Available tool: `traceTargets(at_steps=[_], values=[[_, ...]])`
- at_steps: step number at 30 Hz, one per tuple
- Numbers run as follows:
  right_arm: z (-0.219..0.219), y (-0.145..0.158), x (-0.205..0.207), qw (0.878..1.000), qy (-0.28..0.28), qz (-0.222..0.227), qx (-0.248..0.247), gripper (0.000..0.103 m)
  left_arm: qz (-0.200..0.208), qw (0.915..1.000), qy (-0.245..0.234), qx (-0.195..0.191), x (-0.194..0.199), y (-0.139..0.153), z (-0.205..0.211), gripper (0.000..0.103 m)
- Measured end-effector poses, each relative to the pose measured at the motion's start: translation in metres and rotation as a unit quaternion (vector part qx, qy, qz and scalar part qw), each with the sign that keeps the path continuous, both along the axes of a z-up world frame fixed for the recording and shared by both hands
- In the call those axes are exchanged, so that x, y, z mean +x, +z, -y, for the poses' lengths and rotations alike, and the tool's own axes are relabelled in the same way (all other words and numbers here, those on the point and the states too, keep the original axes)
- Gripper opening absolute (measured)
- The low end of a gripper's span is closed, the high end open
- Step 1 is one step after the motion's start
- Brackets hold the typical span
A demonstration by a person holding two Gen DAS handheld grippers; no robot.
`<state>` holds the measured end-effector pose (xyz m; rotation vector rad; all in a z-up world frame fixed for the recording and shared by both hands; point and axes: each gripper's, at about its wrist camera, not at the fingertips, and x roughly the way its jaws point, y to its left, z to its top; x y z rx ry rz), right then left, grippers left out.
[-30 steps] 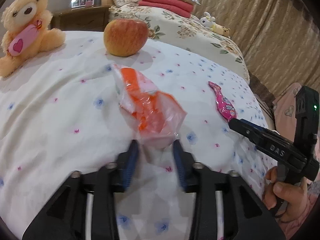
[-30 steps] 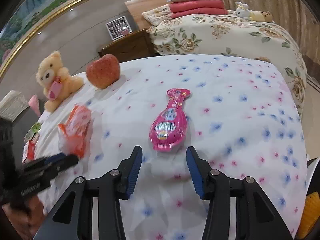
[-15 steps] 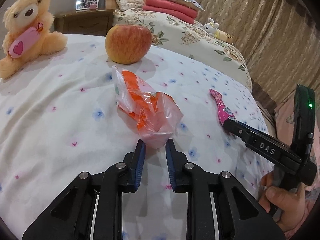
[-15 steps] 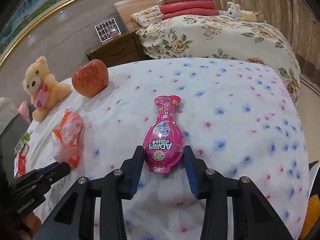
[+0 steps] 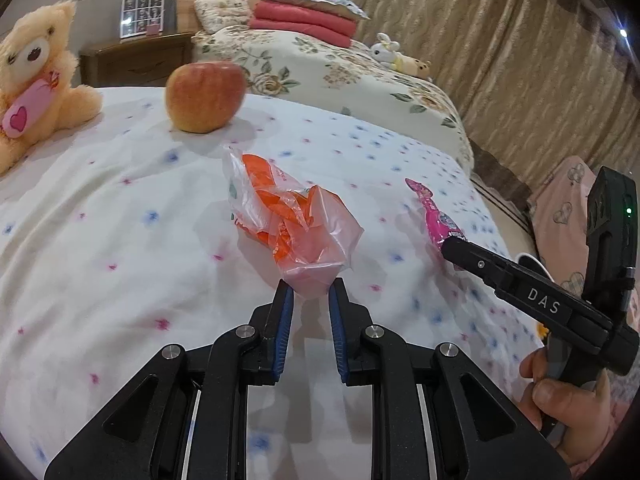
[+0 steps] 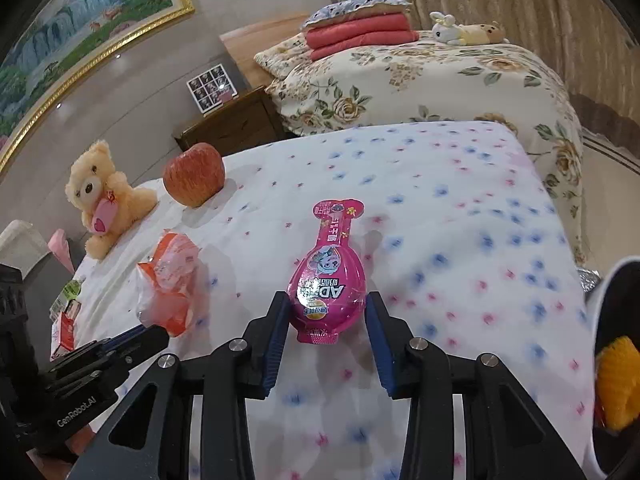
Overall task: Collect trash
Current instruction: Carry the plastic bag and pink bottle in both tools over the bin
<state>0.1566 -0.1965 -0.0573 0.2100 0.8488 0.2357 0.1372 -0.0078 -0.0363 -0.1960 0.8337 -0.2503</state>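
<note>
Two grasps are under way at once, and neither looks finished. On the left gripper point(image 5: 310, 290) the fingers point(image 5: 285, 312) stand narrow, their tips pinching the near corner of a crumpled orange plastic bag point(image 5: 292, 228); whether that pinch is firm I cannot tell, since only thin film sits between the pads. A sound move, in my judgement, is to press in a little deeper so more film gathers between the pads, then lift slowly, because a loose bag can slip or trail.

On the right gripper point(image 6: 327, 304) the fingers point(image 6: 276, 330) straddle the wide end of a pink drink pouch point(image 6: 326, 292), with a slight gap on its right side, so they are not yet clamped. Closing squarely across the bulb should hold it; the glossy wrapper may slide if caught only at its rim.

Both pieces lie on a bed with a flower-dotted white sheet point(image 6: 460, 200), well apart from each other. Beyond the bag sits a red apple point(image 5: 204, 96), and farther left a teddy bear point(image 5: 32, 80); neither looks like trash.
</note>
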Motion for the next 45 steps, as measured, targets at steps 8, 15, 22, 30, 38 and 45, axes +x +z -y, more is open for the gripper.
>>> traceTargets(at_steps=[8,15,22,30,38,45], values=[[0.017,0.001,-0.029,1.000,-0.016,0.000,0.002,0.038,0.006,0.9995,-0.030,-0.002,-0.014,0.004,0.021,0.017],[0.021,-0.009,-0.039,1.000,-0.014,-0.025,0.004,0.046,0.006,0.9992,-0.039,-0.002,-0.023,0.004,0.029,0.017],[0.003,-0.012,-0.032,0.999,-0.006,-0.024,-0.046,0.068,0.008,0.9995,-0.031,-0.001,-0.026,0.005,0.022,0.017],[0.011,-0.013,-0.036,0.997,-0.019,-0.026,-0.068,0.045,0.009,0.9994,-0.034,-0.003,-0.029,0.007,0.024,0.017],[0.035,0.000,-0.056,0.998,-0.042,-0.006,-0.037,0.045,0.013,0.9979,-0.063,0.000,-0.038,0.009,0.049,0.017],[0.064,0.010,-0.075,0.998,-0.068,0.005,-0.016,0.045,0.013,0.9954,-0.095,0.005,-0.047,0.010,0.077,0.017]])
